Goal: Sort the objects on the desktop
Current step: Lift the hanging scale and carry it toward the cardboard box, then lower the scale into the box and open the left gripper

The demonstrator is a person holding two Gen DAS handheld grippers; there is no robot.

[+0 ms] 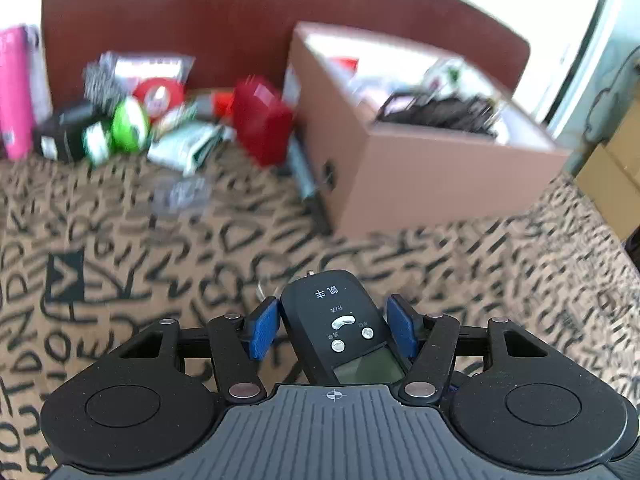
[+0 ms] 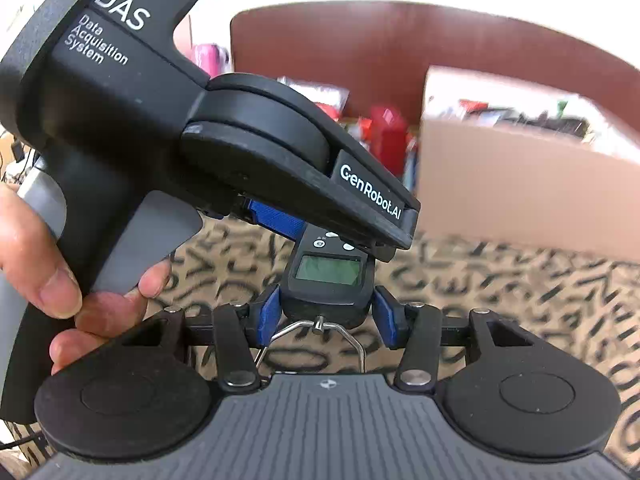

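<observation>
Currently, both claws grip one object: a black handheld scale. In the left wrist view the left claw (image 1: pixel 332 330) is closed narrow on the scale (image 1: pixel 340 328) at lower centre, blue pads against its sides near the button end. In the right wrist view the right claw (image 2: pixel 326 316) is closed on the scale's other end, below the display, with the wire hook (image 2: pixel 320 330) hanging between the fingers. The left claw's body crosses the upper left of that view, held by a hand (image 2: pixel 60 280).

The scale is above the patterned table (image 1: pixel 120 240), well short of the box (image 1: pixel 420 152) at upper right.

Risks, as judged:
- Two grips on one rigid body: unequal hand motion can twist the scale out of one set of pads.
- The tapered sides can slip through the pads.
- The hook can snag on a finger or on the box rim.
- Releasing one claw too early can let the scale pivot and drop.
</observation>
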